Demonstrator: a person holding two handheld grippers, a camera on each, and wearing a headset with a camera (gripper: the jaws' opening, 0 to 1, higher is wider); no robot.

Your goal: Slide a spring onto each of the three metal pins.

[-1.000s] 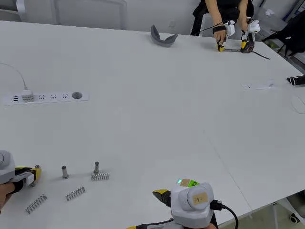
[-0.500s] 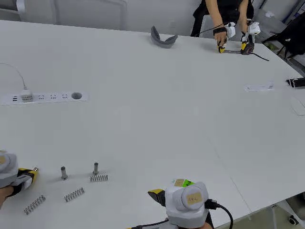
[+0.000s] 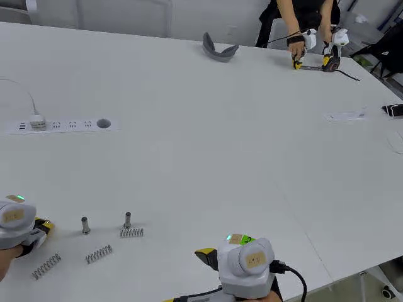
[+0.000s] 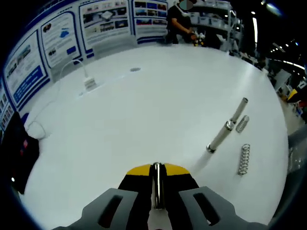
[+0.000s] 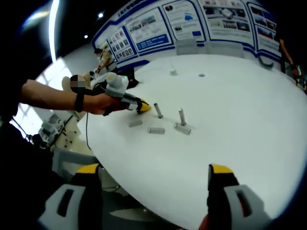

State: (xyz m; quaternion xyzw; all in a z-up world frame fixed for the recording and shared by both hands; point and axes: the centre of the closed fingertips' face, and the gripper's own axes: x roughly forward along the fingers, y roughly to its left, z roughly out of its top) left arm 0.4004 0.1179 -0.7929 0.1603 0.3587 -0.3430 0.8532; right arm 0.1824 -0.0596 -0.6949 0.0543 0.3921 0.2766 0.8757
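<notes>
My left gripper point(image 4: 156, 175) is pressed together on a metal pin point(image 4: 156, 186), which lies straight along the gap between the yellow-tipped jaws. My right gripper point(image 5: 153, 171) is spread wide and holds nothing, poised near the table's near edge.

Ahead of the left jaws the nearer pin point(image 4: 218, 138) and the farther pin point(image 4: 238, 110) stand upright. The first spring point(image 4: 242, 123) lies just beside the farther pin, and the second spring point(image 4: 245, 159) lies apart from both. The third spring point(image 3: 47, 266) lies close to my left gripper.

I judge the held pin could twist or slip in the pinch when a spring is pushed over it, since it looks slim and smooth. A spring pinched off-centre may squirt away and roll. A careless sweep of the right gripper could topple the standing pins.

The table point(image 3: 220, 157) is broad, white and bare. A power strip point(image 3: 56, 125) lies to the left and a grey curved piece point(image 3: 219, 50) at the far side. A person point(image 3: 302, 19) works there with other grippers. Posters point(image 4: 105, 26) line the wall.
</notes>
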